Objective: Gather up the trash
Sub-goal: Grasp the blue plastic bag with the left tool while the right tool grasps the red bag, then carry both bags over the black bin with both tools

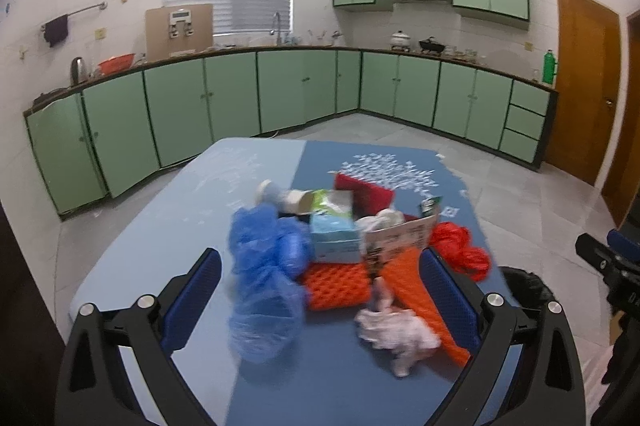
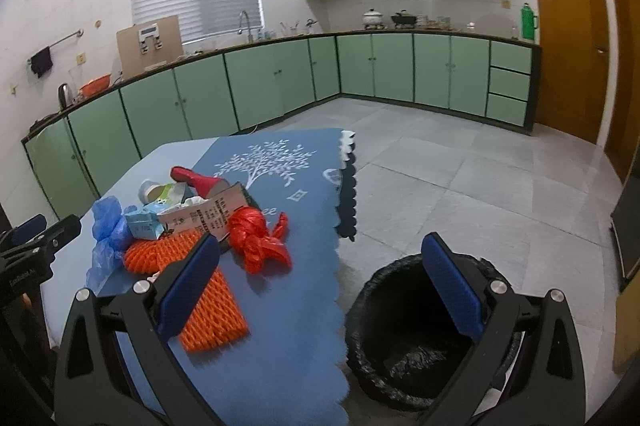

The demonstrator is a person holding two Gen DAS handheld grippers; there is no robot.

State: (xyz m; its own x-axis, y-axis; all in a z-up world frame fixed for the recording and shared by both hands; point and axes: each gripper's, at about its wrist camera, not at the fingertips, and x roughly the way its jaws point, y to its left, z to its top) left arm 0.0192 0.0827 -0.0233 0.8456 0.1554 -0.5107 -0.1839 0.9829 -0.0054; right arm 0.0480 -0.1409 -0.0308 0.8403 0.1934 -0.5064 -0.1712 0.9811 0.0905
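Nearest my left hand-held gripper, which stands wide and empty, lie a crumpled white glove and a blue plastic bag, both on the near part of the table. Just beyond them sit two orange foam nets, a pale blue carton, a printed paper box, a red mesh bag to the right and a red box at the far side of the heap.

My right hand-held gripper is also wide and holds nothing; it hangs over the table's right edge, above the black-lined bin on the floor.

I judge all of this light. Bag, glove and nets are soft and will crush under the pads, so I would pinch a bunched fold near the middle. Film may slip or trail. Cartons are stiffer; take them across a narrow side.
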